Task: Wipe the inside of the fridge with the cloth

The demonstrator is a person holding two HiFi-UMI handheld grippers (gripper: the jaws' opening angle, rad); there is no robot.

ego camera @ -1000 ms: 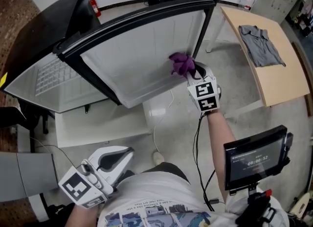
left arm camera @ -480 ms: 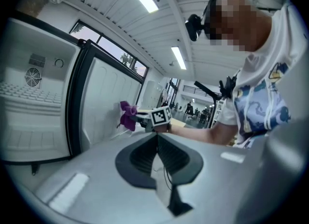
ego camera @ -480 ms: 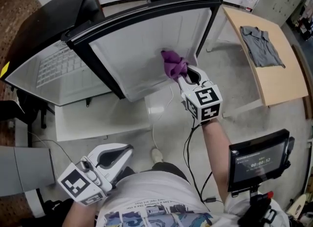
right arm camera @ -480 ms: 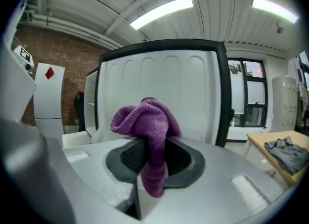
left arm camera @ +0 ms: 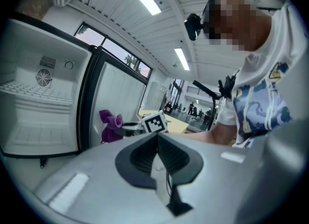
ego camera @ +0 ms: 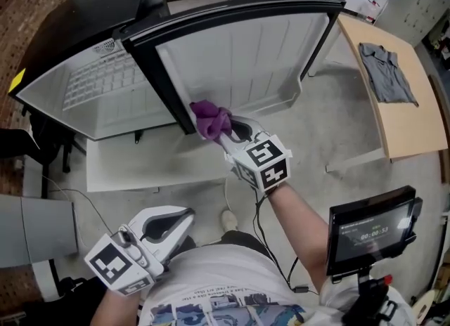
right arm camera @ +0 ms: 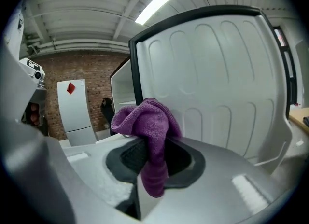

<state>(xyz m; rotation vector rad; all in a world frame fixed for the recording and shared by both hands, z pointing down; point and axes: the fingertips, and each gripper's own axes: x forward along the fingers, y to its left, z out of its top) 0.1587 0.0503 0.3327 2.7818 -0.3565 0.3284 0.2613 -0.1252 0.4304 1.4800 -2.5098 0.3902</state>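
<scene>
Cloth (ego camera: 210, 119) position: clamped in the right tongs (ego camera: 223, 131), at the lower left corner of the white inner liner of the open door (ego camera: 246, 50). It sits just beside the black door frame (ego camera: 163, 79), though contact with the liner cannot be confirmed.

Right tongs state: jaws closed down on the cloth. The right gripper view shows the fabric pinched between them, with a bunched head above the jaws and a narrow tail hanging below.

Left tongs (ego camera: 177, 222) state: jaws together with nothing between them. They are held low by the person's torso (ego camera: 218, 282), well apart from the fridge (ego camera: 77, 107).

Governing relation: the fridge compartment, with its ribbed white shelves, lies to the left of the right tongs, beyond the black door frame. The right tongs are clearly the nearer unit. Reaching the compartment probably requires carrying the cloth leftward around that frame edge.

Cloth appearance: purple, looped terry-type weave, crumpled into a loose wad rather than spread flat. Judgement: it is soft and compliant, and presents only a small wiping face as gripped.
</scene>
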